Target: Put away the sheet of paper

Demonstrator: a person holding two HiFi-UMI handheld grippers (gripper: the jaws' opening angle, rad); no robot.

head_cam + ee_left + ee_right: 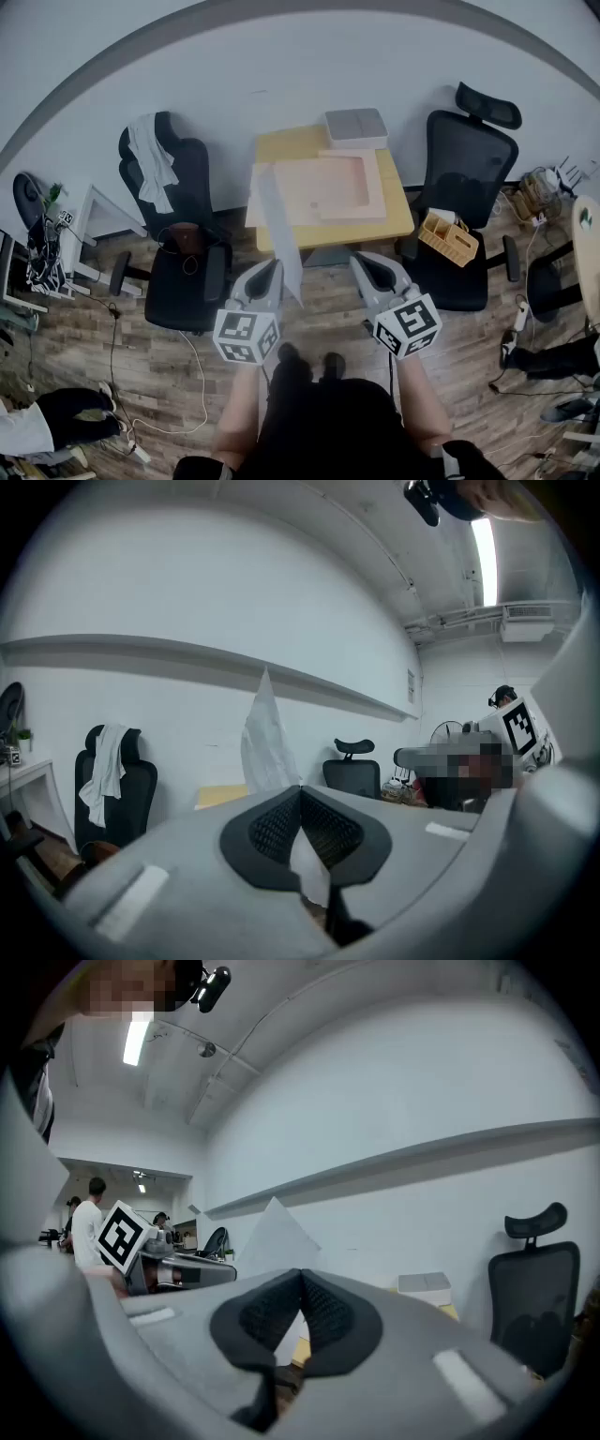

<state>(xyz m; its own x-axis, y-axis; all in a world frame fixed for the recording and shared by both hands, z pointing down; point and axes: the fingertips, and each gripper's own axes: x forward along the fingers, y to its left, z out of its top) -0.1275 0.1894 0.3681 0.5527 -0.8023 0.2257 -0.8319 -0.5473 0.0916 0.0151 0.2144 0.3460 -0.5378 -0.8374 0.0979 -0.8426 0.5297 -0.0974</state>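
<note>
Office, wood floor [328,300] | left gripper [271,269] fingers [267,829] clenched on thin white sheet of paper [277,214], held upright before yellow counter [281,145] | right gripper [363,261] fingers [328,1314] closed, empty | paper lifted, stowing left.

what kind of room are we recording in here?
Probably an office or lab workspace: black swivel chairs flank a small wooden table, cables trail over the wood-look floor, and a strip light hangs overhead.

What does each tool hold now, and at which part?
The left tool pinches the thin white sheet of paper near its lower edge, and the sheet stands up above the pads. The right tool is shut on nothing.
</note>
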